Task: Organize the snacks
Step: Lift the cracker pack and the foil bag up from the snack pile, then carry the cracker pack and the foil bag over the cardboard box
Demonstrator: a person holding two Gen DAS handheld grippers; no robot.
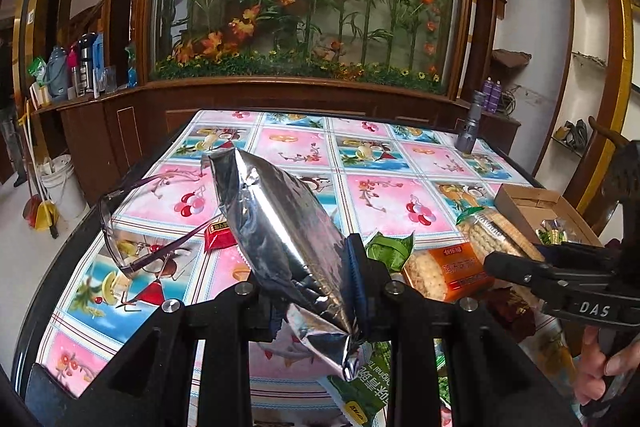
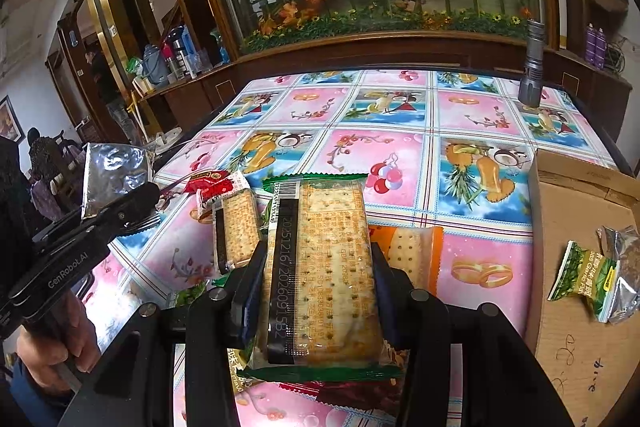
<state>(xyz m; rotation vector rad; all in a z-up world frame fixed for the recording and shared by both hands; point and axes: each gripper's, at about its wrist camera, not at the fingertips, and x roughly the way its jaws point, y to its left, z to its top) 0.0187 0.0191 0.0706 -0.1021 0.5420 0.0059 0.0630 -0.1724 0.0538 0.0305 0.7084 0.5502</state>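
From the left wrist view: left gripper (image 1: 316,291) is clamped on a silver foil pouch (image 1: 276,227), held near its lower end. Pouch is lifted off the fruit-print tablecloth (image 1: 384,187), long axis running from the jaws up and away to the left, sealed top edge pointing at the far-left table corner. Purple-framed glasses (image 1: 132,227) lie left of it, small red packet (image 1: 218,233) just beyond. Orange cracker pack (image 1: 452,269) and right gripper (image 1: 516,267) sit to the right, cardboard box (image 1: 532,207) further right

From the right wrist view: right gripper (image 2: 320,275) is pinching a green-edged cracker pack (image 2: 324,267) across its width. Pack's long axis points straight ahead along the fingers, barcode end away from camera, flat face up. Red-topped cracker pack (image 2: 232,223) is just left of it, orange one (image 2: 416,251) just right, both on the cloth. Box (image 2: 560,227) at right holds a green garlic-snack packet (image 2: 584,279). Grey flashlight (image 2: 532,67) stands upright at the far right edge
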